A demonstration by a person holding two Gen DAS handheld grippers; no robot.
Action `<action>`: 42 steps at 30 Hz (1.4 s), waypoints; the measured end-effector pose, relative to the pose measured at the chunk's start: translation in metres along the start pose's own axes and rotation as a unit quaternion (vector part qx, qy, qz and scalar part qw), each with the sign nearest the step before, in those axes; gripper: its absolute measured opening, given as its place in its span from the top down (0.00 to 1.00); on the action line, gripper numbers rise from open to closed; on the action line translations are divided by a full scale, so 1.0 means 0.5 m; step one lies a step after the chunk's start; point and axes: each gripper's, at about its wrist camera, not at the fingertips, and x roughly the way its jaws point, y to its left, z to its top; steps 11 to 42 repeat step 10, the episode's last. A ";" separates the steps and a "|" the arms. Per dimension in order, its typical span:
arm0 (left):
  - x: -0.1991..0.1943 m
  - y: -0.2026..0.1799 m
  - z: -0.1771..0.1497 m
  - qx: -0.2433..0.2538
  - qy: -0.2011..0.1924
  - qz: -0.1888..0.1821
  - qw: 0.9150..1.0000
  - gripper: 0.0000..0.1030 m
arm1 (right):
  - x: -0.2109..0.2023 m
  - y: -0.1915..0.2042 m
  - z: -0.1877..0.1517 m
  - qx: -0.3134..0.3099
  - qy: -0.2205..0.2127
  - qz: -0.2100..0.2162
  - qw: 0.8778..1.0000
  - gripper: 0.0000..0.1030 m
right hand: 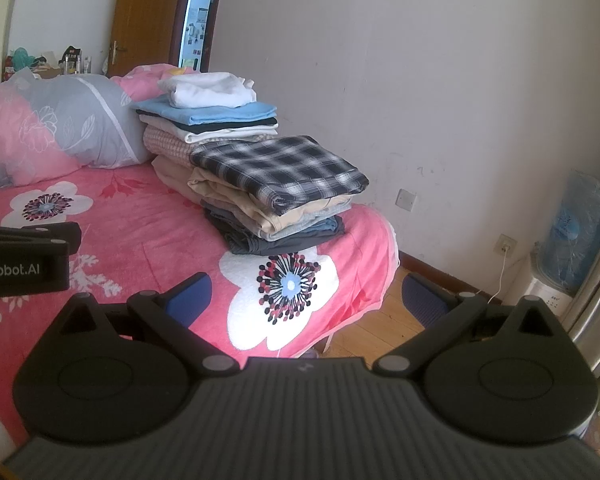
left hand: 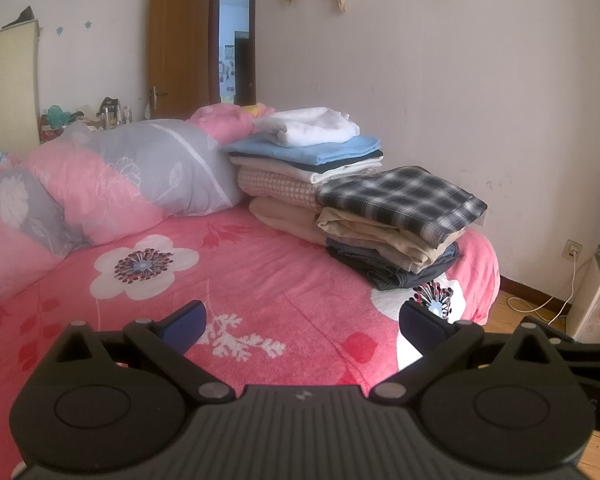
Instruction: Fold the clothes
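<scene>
Here, folded plaid shirt flat atop stack, long axis toward wall.

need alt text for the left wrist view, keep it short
The open, empty left gripper hovers over a pink floral bedspread. Two stacks of folded clothes sit near the bed's far corner, a black-and-white plaid shirt topping the nearer, a white garment the taller one behind.

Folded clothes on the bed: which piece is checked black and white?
The plaid garment topping the nearer, lower stack. It alone is patterned in dark and white checks; the beige and grey pieces under it and the white top piece of the farther pile are plain.
</scene>
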 end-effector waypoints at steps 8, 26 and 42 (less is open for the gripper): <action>0.002 -0.003 -0.001 0.000 0.001 0.002 1.000 0.00 | 0.001 0.000 -0.001 0.000 0.000 0.000 1.000 0.01; 0.002 -0.003 -0.001 0.001 0.001 0.002 1.000 0.00 | 0.000 0.000 -0.002 0.000 0.001 0.000 1.000 0.01; 0.002 -0.003 -0.001 0.001 0.001 0.002 1.000 0.00 | 0.000 0.000 -0.002 0.000 0.001 0.000 1.000 0.01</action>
